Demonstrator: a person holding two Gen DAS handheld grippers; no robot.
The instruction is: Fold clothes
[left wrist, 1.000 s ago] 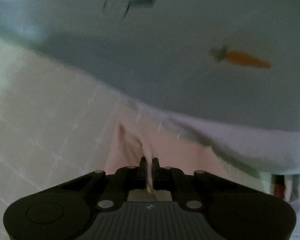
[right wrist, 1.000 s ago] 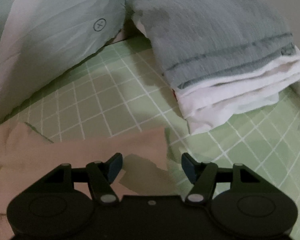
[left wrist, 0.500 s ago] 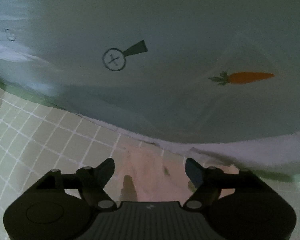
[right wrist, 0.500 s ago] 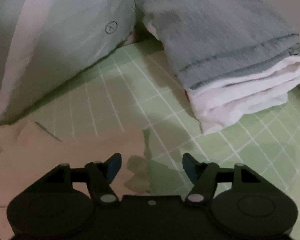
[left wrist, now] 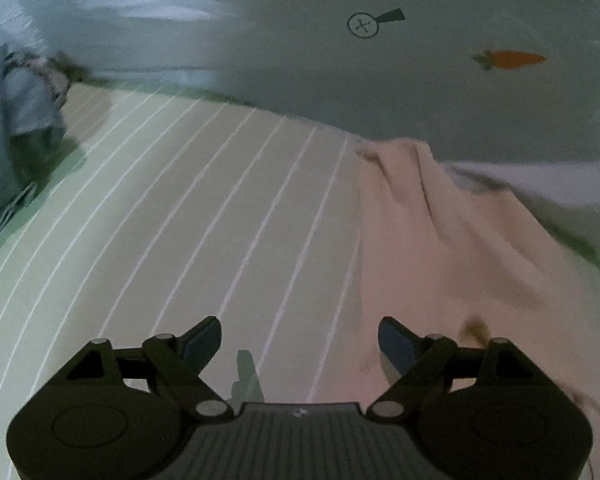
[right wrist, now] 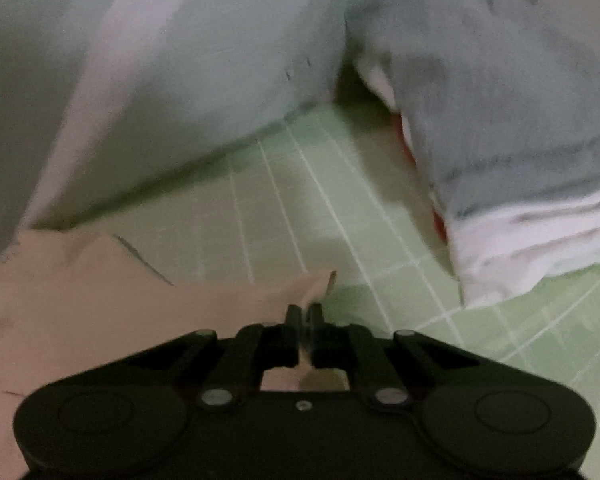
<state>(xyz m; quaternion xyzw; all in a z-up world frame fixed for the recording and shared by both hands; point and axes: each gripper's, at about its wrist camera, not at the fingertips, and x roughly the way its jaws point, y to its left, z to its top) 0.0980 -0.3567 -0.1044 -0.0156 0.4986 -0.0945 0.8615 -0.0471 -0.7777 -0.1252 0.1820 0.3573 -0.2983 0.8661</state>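
A pale pink garment (left wrist: 440, 240) lies on a green grid mat (left wrist: 180, 220), to the right in the left wrist view. My left gripper (left wrist: 300, 324) hovers over the mat at the garment's left edge. Its jaws are opening wide, with only bare mat between them. In the right wrist view the pink garment (right wrist: 100, 300) spreads to the lower left. My right gripper (right wrist: 305, 308) is shut on the garment's near right corner, which sticks up between the fingers.
A pale blue-green quilt (left wrist: 380, 80) with a carrot print borders the mat's far side and also shows as the quilt (right wrist: 180, 80) in the right wrist view. A stack of folded clothes (right wrist: 520, 140), grey on white, sits on the mat (right wrist: 300, 200) at the right.
My left gripper let go of the pink cloth, opened wide and slid left across the mat. My right gripper shut on the garment's corner.
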